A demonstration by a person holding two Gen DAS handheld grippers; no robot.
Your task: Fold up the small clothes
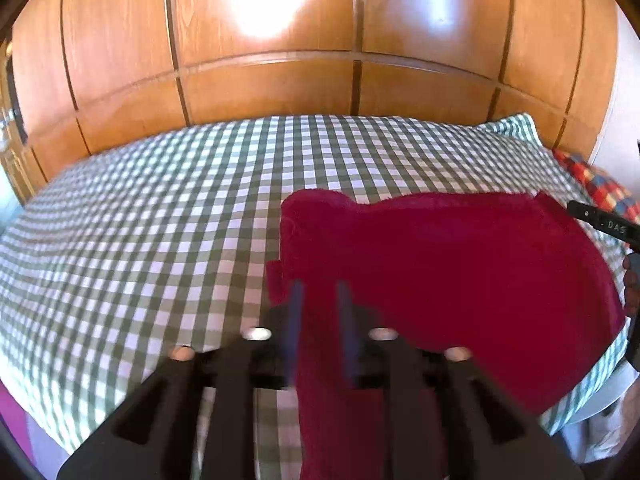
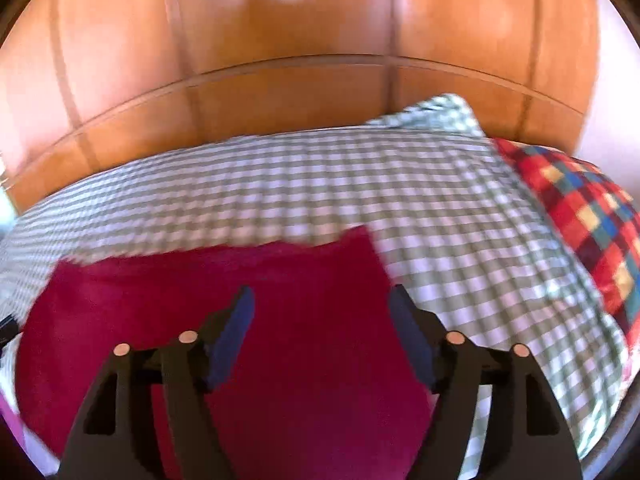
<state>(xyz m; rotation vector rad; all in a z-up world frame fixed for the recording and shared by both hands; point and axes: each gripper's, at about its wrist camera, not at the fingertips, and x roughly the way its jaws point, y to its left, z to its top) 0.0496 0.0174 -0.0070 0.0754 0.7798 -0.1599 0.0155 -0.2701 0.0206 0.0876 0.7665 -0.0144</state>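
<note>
Lying cloth: a crimson garment spreads flat over the near right part of a bed covered in a green-and-white checked sheet.
Garment edges: in the left wrist view its far edge runs wavy, its left edge folds into a small flap, and its near end falls under the camera.
Left gripper: the two blue pads stand a little apart with red cloth between them; blur hides whether they press it, so I cannot tell if it grips.
Right gripper: jaws spread wide and released, hovering over the garment, with its right edge running close by the right finger.
Open room: bare checked sheet stretches far and left of the cloth.
Bounds: a wooden panelled wall runs along the bed's far side; a red, blue and yellow patterned cushion lies at the right end.
</note>
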